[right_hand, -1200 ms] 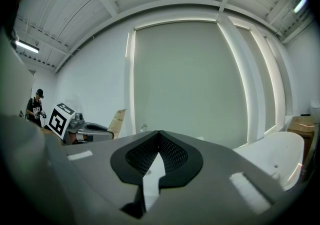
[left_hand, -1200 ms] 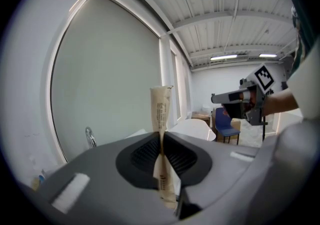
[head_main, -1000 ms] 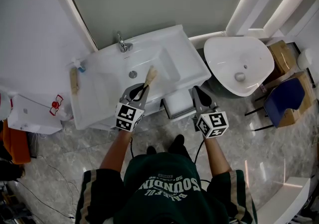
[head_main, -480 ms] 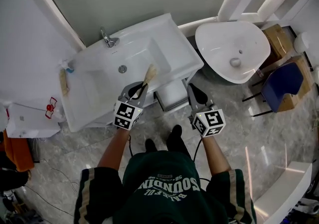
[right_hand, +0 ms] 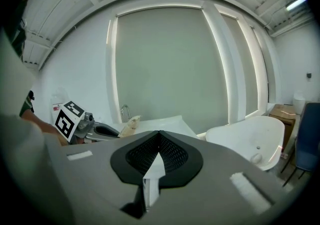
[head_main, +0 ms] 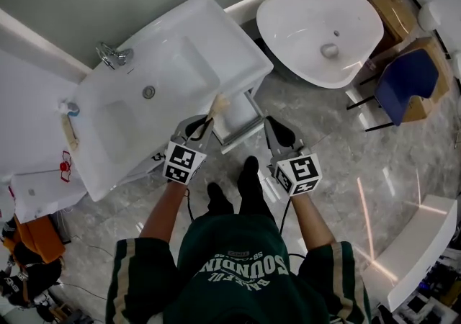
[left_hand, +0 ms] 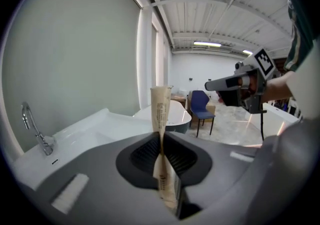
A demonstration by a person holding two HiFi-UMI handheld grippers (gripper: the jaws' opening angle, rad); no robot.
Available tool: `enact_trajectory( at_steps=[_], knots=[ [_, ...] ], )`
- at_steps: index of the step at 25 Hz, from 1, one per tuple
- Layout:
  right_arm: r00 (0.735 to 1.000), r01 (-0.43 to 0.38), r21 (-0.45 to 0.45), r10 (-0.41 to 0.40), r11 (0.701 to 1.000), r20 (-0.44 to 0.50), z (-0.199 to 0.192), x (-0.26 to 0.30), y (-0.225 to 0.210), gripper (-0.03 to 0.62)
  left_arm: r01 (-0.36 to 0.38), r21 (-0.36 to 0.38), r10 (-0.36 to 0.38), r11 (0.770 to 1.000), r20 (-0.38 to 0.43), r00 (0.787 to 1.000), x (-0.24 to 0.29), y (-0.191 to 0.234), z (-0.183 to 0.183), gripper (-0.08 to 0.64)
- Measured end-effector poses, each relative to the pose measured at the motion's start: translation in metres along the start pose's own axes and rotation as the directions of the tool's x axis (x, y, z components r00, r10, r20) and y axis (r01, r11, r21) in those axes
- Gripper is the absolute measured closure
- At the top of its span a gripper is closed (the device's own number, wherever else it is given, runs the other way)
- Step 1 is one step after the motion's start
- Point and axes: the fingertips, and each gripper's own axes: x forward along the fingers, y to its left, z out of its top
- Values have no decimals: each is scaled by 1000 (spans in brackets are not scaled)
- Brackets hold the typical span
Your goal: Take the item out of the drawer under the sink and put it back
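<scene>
Marble floor (head_main: pixel 432 164) | sink (head_main: pixel 180 63), bathtub (head_main: pixel 288 20), chair (head_main: pixel 403 85) | open drawer (head_main: pixel 248 128) | left tool (head_main: pixel 208 123) grips tube (head_main: pixel 217 105)

The floor (head_main: pixel 338 150) was glossy grey marble-pattern tile carrying streaks of reflected light. A white sink unit (head_main: pixel 180 63) stood against a grey-green wall panel (right_hand: pixel 160 64) framed by white posts. A white freestanding bathtub (head_main: pixel 317 20) stood near its right side. A blue chair (head_main: pixel 403 85) and cardboard boxes (head_main: pixel 395 9) stood beside the tub. Strip lights (left_hand: pixel 207 44) ran across the white panelled ceiling (left_hand: pixel 200 14).
</scene>
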Motion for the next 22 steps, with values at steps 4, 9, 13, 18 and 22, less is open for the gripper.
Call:
enact_trajectory(
  at_steps=[4,9,13,18,22],
  knots=[
    [999,19,32,-18,999,-32,-21,2,-27,591,41,-6,-41,999,-52,998,35,-12,-16,511],
    [997,35,72,-31,997,-66,-42,3,-51,591,77,-25,-79,997,-114,990,67,-27,-36,511],
    [996,38,82,-31,996,-85,-53,6,-66,591,93,-54,-101,994,-166,981,93,-33,-55,511],
    [993,39,114,-25,993,-116,-69,10,-79,591,107,-46,-115,993,-240,964,122,-40,-87,511],
    [989,35,133,-15,990,-148,-85,14,-91,591,116,-54,-127,992,-298,946,147,-46,-115,509]
  ],
)
